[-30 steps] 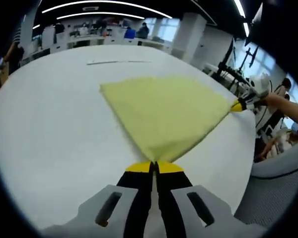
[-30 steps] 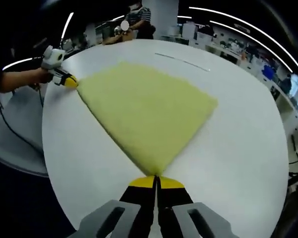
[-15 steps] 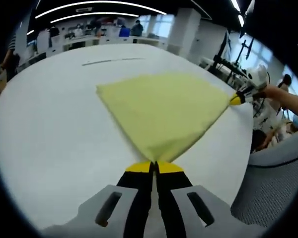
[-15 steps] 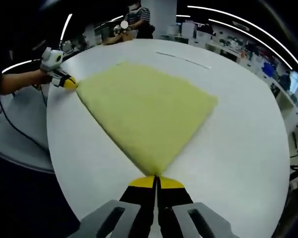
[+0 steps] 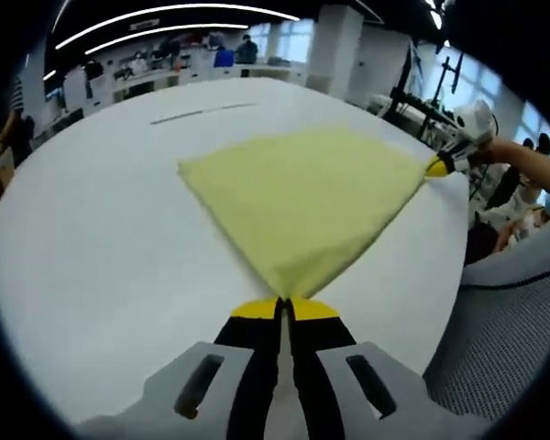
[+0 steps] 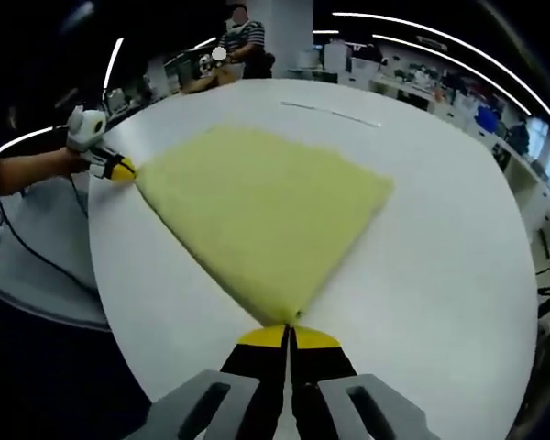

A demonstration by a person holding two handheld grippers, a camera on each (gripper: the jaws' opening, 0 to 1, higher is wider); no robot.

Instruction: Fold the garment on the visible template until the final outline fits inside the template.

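A pale yellow garment lies spread flat on a white round table, its outline close to a triangle. My left gripper is shut on its near corner. At the right, my right gripper pinches another corner, held by a hand. In the right gripper view the same garment fans away from my right gripper, which is shut on its corner. The left gripper grips the far left corner there. The edge between the two grippers runs straight along the table's rim.
A thin dark line marks the table beyond the garment, also seen as a line in the right gripper view. A grey mesh chair stands off the table's edge. People and desks fill the background, one person close behind the table.
Both views have shifted slightly with the hands. Each gripper stays shut on its corner, and the garment lies much as before.
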